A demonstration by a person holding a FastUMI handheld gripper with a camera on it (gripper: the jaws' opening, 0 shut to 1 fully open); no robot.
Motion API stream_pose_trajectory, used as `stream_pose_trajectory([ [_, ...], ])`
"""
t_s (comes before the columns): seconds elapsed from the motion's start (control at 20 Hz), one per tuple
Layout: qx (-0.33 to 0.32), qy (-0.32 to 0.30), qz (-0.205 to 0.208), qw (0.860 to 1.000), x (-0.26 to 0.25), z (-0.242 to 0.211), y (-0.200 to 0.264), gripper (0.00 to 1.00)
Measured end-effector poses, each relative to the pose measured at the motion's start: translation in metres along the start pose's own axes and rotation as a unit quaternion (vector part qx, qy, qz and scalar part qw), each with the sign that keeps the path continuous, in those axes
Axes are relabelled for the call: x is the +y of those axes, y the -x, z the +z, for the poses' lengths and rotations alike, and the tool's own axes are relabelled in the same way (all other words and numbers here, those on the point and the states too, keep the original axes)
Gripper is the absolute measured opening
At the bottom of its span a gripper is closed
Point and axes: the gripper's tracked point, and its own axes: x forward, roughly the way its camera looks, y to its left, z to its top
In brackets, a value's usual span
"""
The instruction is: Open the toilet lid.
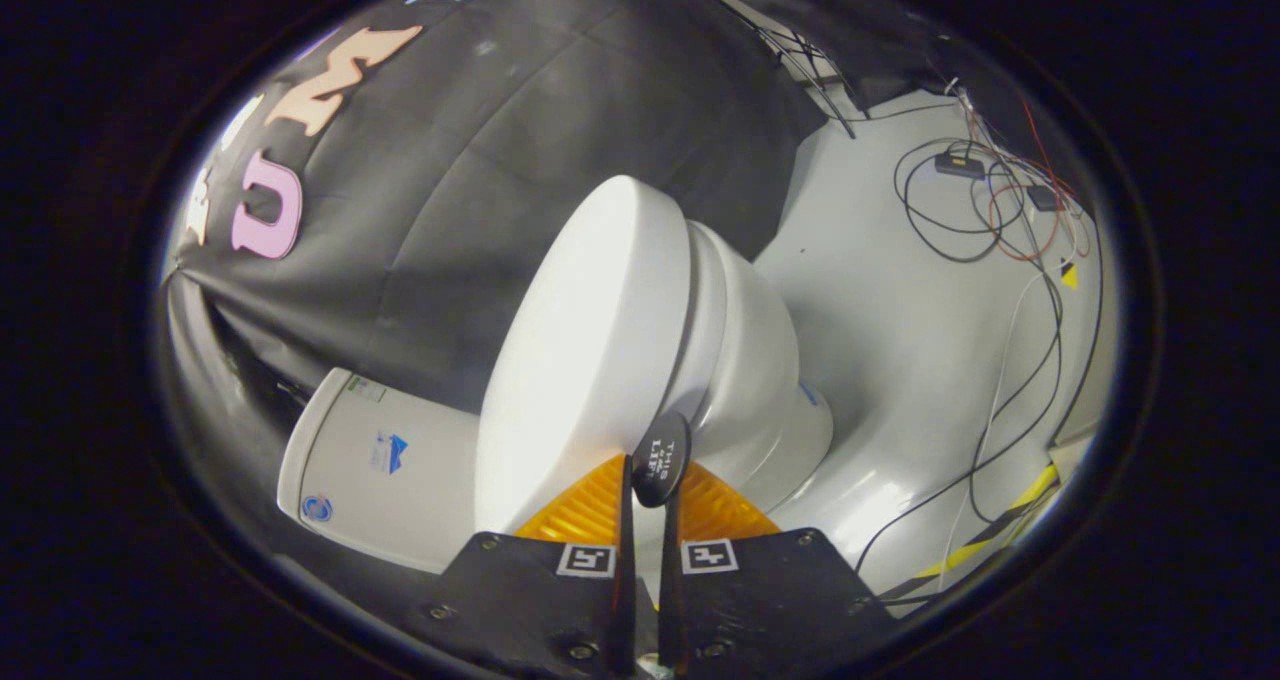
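Note:
A white toilet fills the middle of the gripper view, seen rolled to one side. Its white lid (585, 360) lies down on the seat and bowl (750, 360). A small dark lift tab (660, 457) sticks out from the lid's edge. My gripper (647, 485) has its fingers nearly together with the tab pinched between them. The white tank (390, 470) sits beyond the lid, by the black cloth wall.
The pale grey floor (880, 330) spreads past the bowl. Loose cables (1000, 210) and small dark boxes lie on it farther off. Yellow-and-black tape (990, 530) marks the floor's border near the fingers.

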Motion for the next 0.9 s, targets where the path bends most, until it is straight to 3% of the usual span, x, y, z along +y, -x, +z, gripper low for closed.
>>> stream_pose_trajectory([
  [0.25,0.019,-0.094,0.019,0.995,0.0,0.001,-0.002,0.09],
  [0.7,0.006,-0.085,0.01,0.996,-0.009,0.019,0.004,0.13],
  [0.75,-0.01,-0.074,0.025,0.997,-0.005,0.027,0.007,0.11],
  [0.8,-0.01,-0.051,0.013,0.999,-0.005,0.026,-0.013,0.1],
  [0.85,-0.004,-0.033,0.016,0.999,-0.003,0.022,0.014,0.06],
  [0.9,0.001,-0.023,0.019,1.0,-0.007,0.023,0.012,0.02],
])
